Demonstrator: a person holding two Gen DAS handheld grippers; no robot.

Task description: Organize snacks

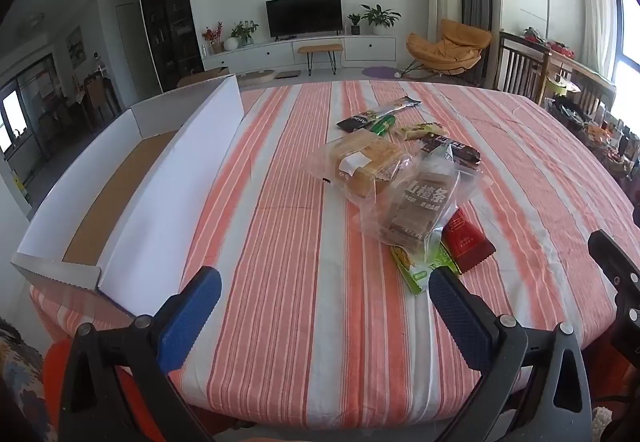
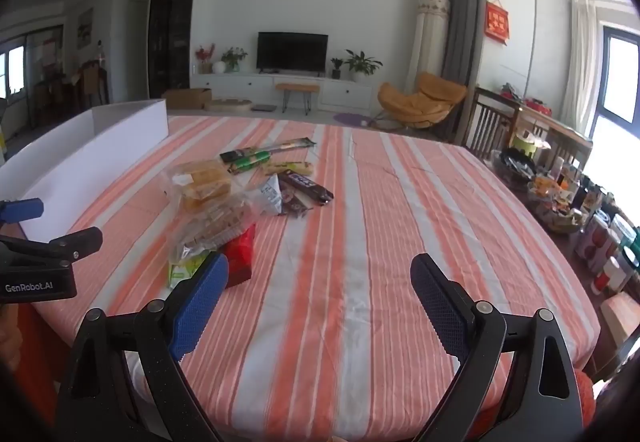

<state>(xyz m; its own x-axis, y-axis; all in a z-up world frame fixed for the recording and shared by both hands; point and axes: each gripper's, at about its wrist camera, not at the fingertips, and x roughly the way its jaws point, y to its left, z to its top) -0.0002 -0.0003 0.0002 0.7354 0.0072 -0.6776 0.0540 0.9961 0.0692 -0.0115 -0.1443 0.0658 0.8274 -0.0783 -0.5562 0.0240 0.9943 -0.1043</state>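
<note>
A striped tablecloth [image 1: 280, 226] covers the table, bearing a white box [image 1: 160, 201] and scattered snack packets [image 1: 404, 177].

Home living rm: TV [image 1: 304, 14], lounge chair [image 1: 448, 47], plants [image 1: 378, 17].

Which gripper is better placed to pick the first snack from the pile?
Left. The left gripper is open, with the green packet beside its fingertip; the right gripper faces mostly bare cloth.

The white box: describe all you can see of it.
The white box is a long, shallow open tray with plain white walls and a brown cardboard-looking floor, nothing visible inside. It lies on the striped tablecloth along the table's left edge, left of the snack pile, apart from it. No claw touches it.
</note>
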